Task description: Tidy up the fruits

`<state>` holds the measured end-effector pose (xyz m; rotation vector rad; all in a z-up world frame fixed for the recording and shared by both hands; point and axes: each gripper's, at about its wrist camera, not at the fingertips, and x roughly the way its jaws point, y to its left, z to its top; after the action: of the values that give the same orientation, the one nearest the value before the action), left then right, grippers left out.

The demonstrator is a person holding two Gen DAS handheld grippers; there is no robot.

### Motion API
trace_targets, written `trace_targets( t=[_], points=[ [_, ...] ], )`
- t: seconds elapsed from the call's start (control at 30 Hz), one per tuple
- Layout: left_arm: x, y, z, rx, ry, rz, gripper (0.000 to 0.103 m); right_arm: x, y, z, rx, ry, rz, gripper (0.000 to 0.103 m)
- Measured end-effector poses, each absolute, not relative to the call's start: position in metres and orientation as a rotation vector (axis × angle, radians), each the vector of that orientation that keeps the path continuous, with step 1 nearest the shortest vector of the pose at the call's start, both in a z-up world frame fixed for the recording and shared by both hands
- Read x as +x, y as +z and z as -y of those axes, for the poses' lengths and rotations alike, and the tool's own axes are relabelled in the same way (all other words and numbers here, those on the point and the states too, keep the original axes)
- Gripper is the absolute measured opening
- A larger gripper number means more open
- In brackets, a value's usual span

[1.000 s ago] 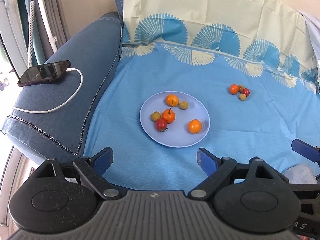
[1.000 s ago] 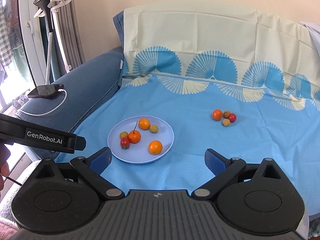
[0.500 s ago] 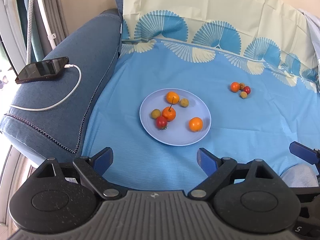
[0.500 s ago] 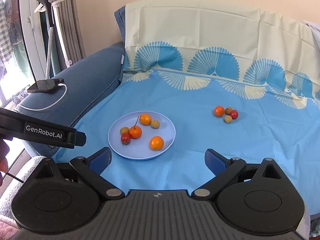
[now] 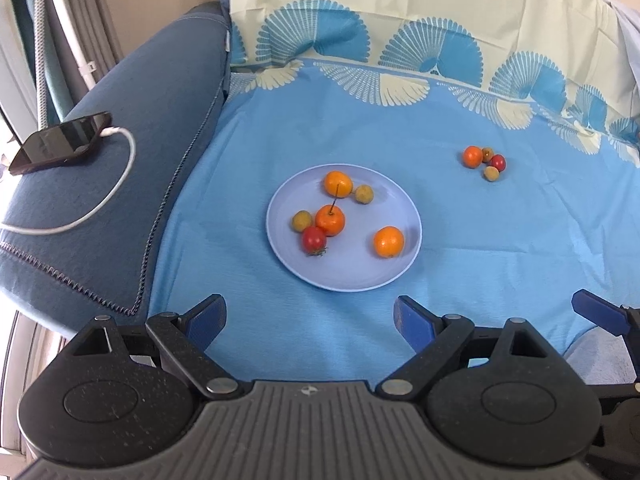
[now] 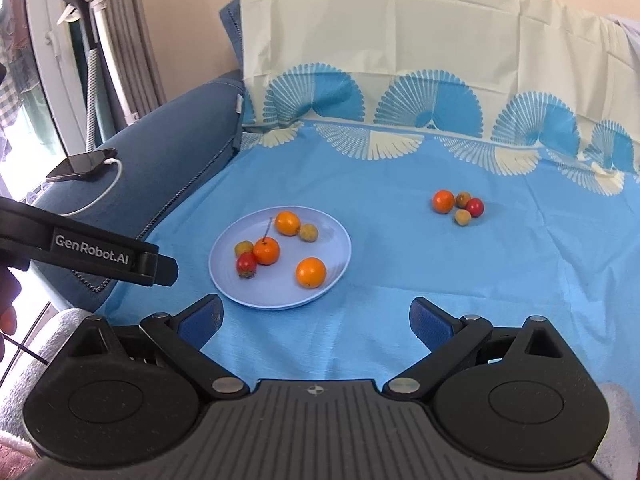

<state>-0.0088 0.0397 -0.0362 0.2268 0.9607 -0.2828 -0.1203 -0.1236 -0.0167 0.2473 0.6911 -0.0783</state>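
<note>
A pale blue plate (image 5: pixel 360 276) (image 6: pixel 256 294) lies on the blue sheet and holds several fruits: three orange ones, a red tomato (image 5: pixel 314 239) (image 6: pixel 246 263) and two small tan ones. A loose cluster (image 5: pixel 484 160) (image 6: pixel 459 206) of an orange fruit, a red one and two tan ones lies on the sheet to the far right of the plate. My left gripper (image 5: pixel 310 318) is open and empty, short of the plate's near edge. My right gripper (image 6: pixel 316 320) is open and empty, also short of the plate.
A dark blue sofa arm (image 5: pixel 120 184) rises on the left, with a phone (image 5: pixel 60 142) and its white cable on it. A cream and blue patterned backrest cover (image 5: pixel 420 40) stands behind. The left gripper's body (image 6: pixel 88 252) juts in at the left of the right wrist view.
Both grippers have drifted slightly; the plate and fruits sit a little differently in each view. Nothing was taken hold of and both stay open.
</note>
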Motion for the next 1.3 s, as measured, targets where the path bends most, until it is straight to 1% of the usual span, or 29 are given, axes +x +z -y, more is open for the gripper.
trace_targets(
  t=[0.23, 0.5, 0.63, 0.87, 0.97, 1.13, 1.17, 1.2, 1.3],
  points=[
    [0.026, -0.046, 0.008, 0.257, -0.318, -1.001, 0.094, -0.112, -0.034, 0.165, 0.269, -0.181, -0.663, 0.099],
    [0.087, -0.072, 0.114, 0.309, -0.429, -1.008, 0.094, -0.082, -0.070, 0.257, 0.243, -0.380, -0.625, 0.099],
    [0.123, -0.096, 0.172, 0.327, -0.499, -1.003, 0.094, -0.050, -0.099, 0.311, 0.266, -0.461, -0.631, 0.099],
    [0.192, -0.157, 0.254, 0.398, -0.561, -1.026, 0.094, 0.022, -0.161, 0.389, 0.277, -0.498, -0.666, 0.099],
    [0.214, -0.182, 0.279, 0.432, -0.601, -1.039, 0.094, 0.053, -0.183, 0.404, 0.269, -0.440, -0.705, 0.099],
    [0.235, -0.210, 0.300, 0.497, -0.638, -1.028, 0.094, 0.089, -0.209, 0.402, 0.206, -0.315, -0.722, 0.099],
    [0.241, -0.214, 0.301, 0.488, -0.643, -1.034, 0.094, 0.095, -0.213, 0.399, 0.192, -0.294, -0.725, 0.100],
    [0.247, -0.217, 0.301, 0.472, -0.648, -1.051, 0.094, 0.100, -0.214, 0.396, 0.178, -0.287, -0.715, 0.102],
    [0.256, -0.224, 0.300, 0.443, -0.646, -1.072, 0.094, 0.112, -0.218, 0.396, 0.185, -0.273, -0.681, 0.102]
  ],
)
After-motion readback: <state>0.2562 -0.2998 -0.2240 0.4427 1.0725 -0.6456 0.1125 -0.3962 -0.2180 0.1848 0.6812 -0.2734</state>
